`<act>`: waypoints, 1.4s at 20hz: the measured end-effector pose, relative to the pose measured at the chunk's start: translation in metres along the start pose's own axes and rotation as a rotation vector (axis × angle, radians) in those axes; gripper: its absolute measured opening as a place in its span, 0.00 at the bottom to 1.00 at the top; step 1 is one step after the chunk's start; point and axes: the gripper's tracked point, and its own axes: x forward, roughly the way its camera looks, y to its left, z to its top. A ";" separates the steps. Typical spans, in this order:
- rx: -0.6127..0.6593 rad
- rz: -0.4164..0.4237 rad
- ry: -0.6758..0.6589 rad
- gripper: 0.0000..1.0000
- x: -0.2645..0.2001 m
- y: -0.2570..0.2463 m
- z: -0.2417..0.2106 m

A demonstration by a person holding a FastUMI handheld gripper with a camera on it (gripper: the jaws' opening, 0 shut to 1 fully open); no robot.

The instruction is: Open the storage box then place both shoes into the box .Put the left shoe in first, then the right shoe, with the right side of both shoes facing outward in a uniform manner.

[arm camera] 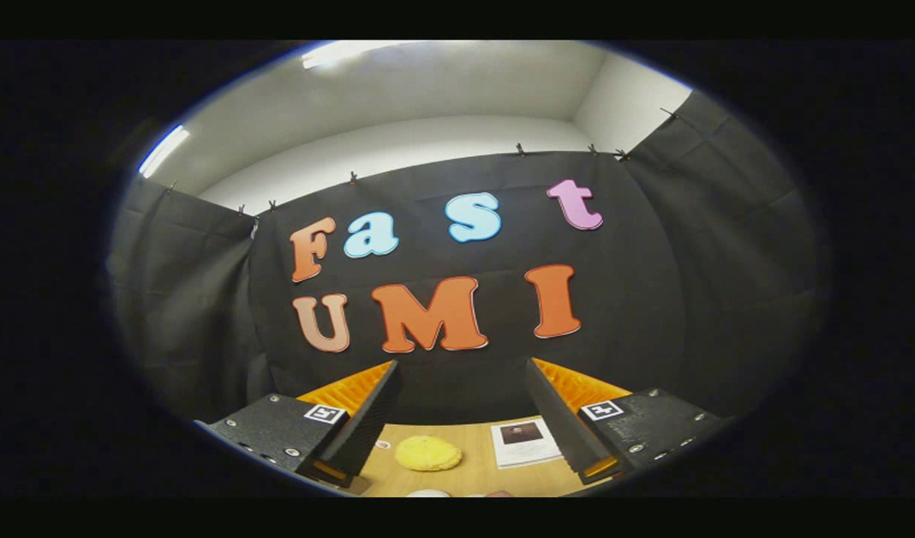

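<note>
Gripper [461,373] is held raised, fingers spread wide, nothing gripped between them. Table [472,478] is seen below and between the fingers. On it, a yellow rounded object [427,453] lies beside a printed card [524,442]; what the yellow thing is cannot be told. No storage box or shoes can be made out. Task is judged not yet begun: box to be opened, both shoes still to be placed.

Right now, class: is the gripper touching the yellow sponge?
Apart. The gripper view shows the gripper open, with bare table between each finger and the yellow sponge.
</note>
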 end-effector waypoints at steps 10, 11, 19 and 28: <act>0.162 0.259 0.389 0.98 -0.008 0.077 -0.126; 0.177 0.283 0.437 0.98 -0.012 0.085 -0.142; 0.436 0.491 0.716 0.97 -0.043 0.146 -0.233; 0.703 0.652 1.088 0.96 -0.107 0.200 -0.326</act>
